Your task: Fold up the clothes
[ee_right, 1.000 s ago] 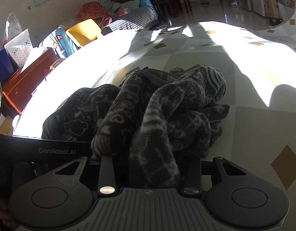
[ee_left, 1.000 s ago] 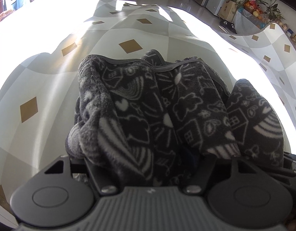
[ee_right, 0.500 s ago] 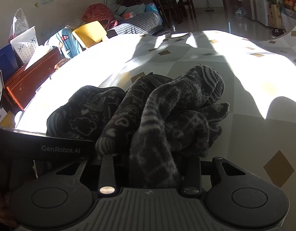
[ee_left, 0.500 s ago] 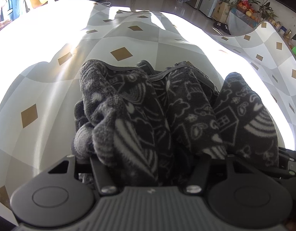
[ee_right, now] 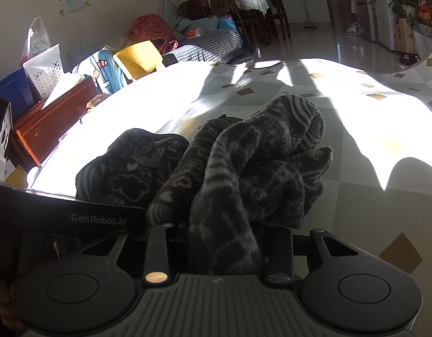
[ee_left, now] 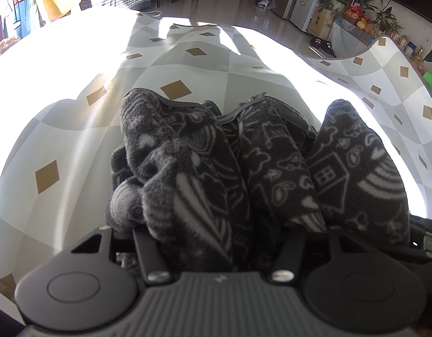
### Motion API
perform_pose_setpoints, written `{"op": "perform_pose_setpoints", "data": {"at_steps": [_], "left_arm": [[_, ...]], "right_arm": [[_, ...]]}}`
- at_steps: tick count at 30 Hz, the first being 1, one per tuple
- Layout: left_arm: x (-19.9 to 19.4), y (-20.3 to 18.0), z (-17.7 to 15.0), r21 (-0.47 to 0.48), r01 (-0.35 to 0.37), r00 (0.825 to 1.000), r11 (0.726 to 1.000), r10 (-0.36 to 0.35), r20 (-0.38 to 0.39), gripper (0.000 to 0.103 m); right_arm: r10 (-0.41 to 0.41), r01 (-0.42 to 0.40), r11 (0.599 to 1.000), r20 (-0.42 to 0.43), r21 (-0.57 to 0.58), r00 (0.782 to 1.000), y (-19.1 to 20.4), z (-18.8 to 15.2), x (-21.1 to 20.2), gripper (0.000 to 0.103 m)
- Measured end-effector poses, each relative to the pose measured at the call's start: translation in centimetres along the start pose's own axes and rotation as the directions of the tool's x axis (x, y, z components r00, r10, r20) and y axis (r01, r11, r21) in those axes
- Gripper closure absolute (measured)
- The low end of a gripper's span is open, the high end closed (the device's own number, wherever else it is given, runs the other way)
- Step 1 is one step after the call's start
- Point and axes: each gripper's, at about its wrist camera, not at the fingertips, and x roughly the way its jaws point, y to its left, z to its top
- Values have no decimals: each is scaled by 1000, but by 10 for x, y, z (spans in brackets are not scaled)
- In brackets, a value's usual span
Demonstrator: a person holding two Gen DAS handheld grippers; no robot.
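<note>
both grippers are clamped on the dark fleece garment (ee_left: 216,168), left gripper (ee_left: 218,233) just tightened, right gripper (ee_right: 224,241) gripping, bunched above the near tablecloth (ee_left: 75,129); soft, floppy, best pinched at hems.

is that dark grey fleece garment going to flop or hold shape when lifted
The dark grey patterned fleece garment will probably flop: it already bunches in soft rolls between both tongs. Its fuzzy pile suggests good grip, unlikely to slip. Its thick folds look bulky, though probably light.

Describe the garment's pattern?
Dark grey fleece garment with pale doodles: houses, hearts, rainbows. Left wrist view shows it best.
</note>
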Motion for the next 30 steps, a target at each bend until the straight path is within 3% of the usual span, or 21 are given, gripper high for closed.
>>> {"op": "perform_pose_setpoints", "data": {"at_steps": [12,18,23,30], "left_arm": [[-12,-6,1,10,-7,1000,1000,7,20,52],[2,-7,-2,19,-22,1000,1000,22,-19,52],[20,-1,-6,14,-78,996,997,79,-43,39],[31,14,-5,-35,-171,984,985,170,-47,16]], "right_arm": [[12,-12,1000,36,-8,999,3,4,-11,65],[-32,31,999,-21,-19,999,6,3,-1,65],[-139,140,990,-97,-3,985,-2,-5,14,59],[-210,229,966,-148,123,966,-31,-7,17,50]]}}
